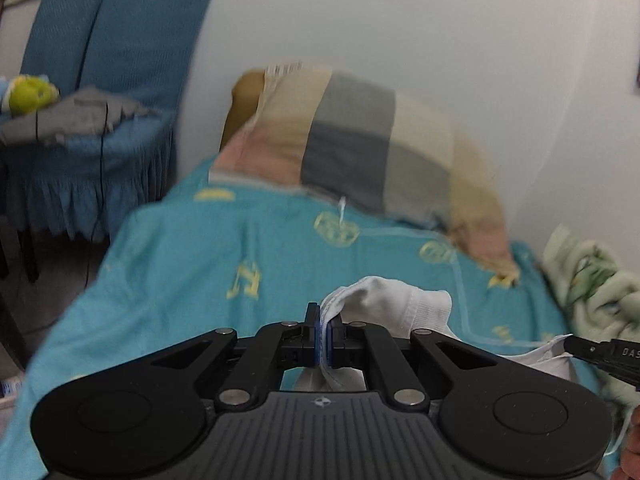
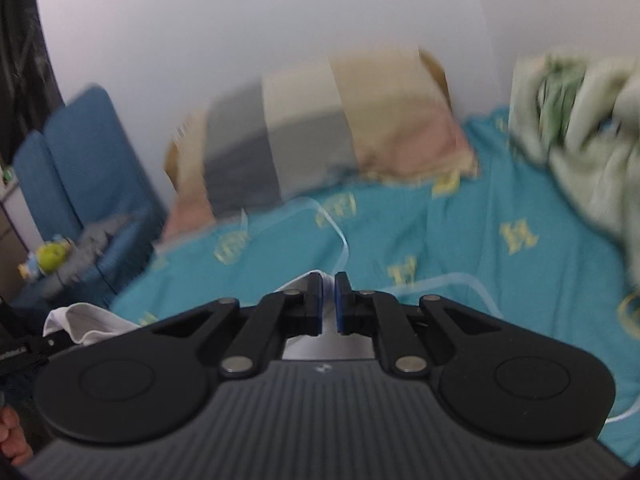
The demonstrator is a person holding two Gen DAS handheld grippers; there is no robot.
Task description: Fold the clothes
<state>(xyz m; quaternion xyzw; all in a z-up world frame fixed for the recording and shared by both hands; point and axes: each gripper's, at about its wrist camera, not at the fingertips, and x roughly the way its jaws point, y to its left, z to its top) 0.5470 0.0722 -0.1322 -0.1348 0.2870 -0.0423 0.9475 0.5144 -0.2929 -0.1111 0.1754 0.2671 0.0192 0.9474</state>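
Teal bedspread point(image 1: 248, 240) with yellow motifs under a pale wall, checked pillow point(image 1: 360, 148) at twelve o'clock, blue chair point(image 1: 112, 60) at ten, rumpled green blanket point(image 2: 580, 128) at two in the right view. Left gripper point(image 1: 325, 332) clamped on the white garment point(image 1: 384, 300), cloth bunched just past the pads toward one o'clock. Right gripper point(image 2: 328, 300) nearly closed on a white edge of that garment, bedspread beneath.

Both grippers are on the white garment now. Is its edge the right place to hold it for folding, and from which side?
Yes, likely. The white garment is pinched at its hem by the left gripper and the right gripper, each coming from the near side. The hem is a thin, firm fold; the bulk hangs beyond, over the bedsheet.
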